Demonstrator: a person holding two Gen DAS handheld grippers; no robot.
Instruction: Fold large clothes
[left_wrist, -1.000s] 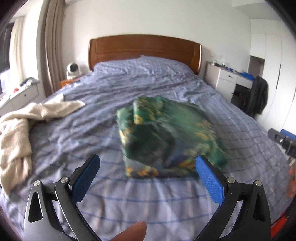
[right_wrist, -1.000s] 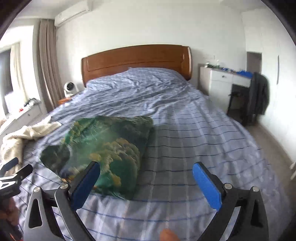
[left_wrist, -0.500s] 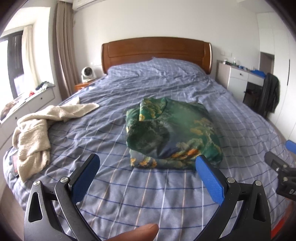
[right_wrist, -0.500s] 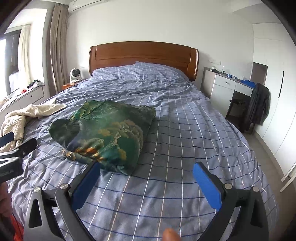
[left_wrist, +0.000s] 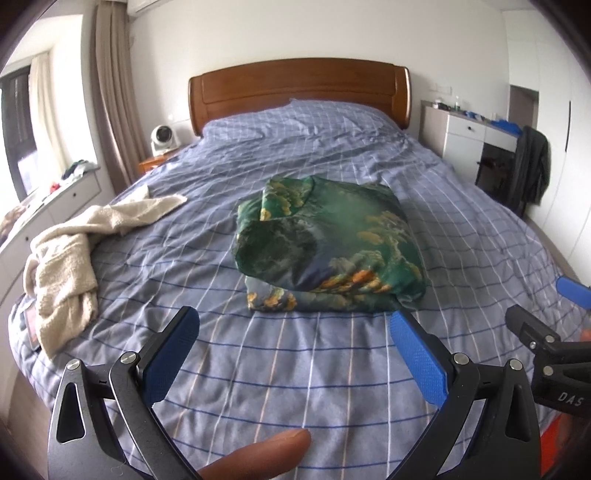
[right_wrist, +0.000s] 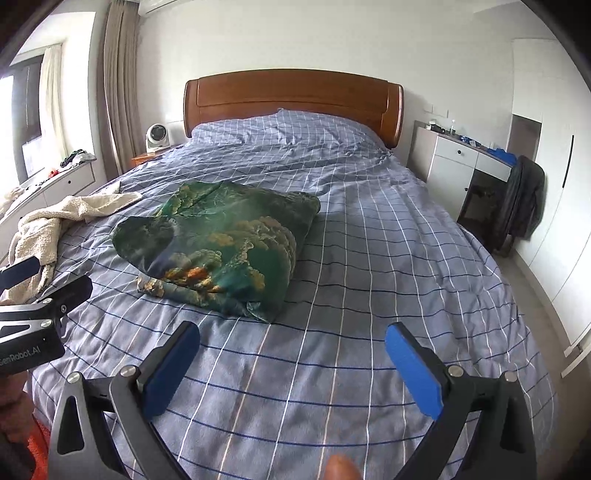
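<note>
Only the left wrist view shows the folded garment's (left_wrist: 325, 247) near edge squarely.

The folded garment (left_wrist: 328, 247) is dark green with orange and yellow patches and some blue-grey areas. The bed cover (left_wrist: 295, 369) is pale blue with a check of white and dark blue lines, and the headboard (left_wrist: 299, 88) is reddish-brown wood. The towel (left_wrist: 74, 258) is cream, and the gripper pads (left_wrist: 170, 354) are bright blue.
</note>
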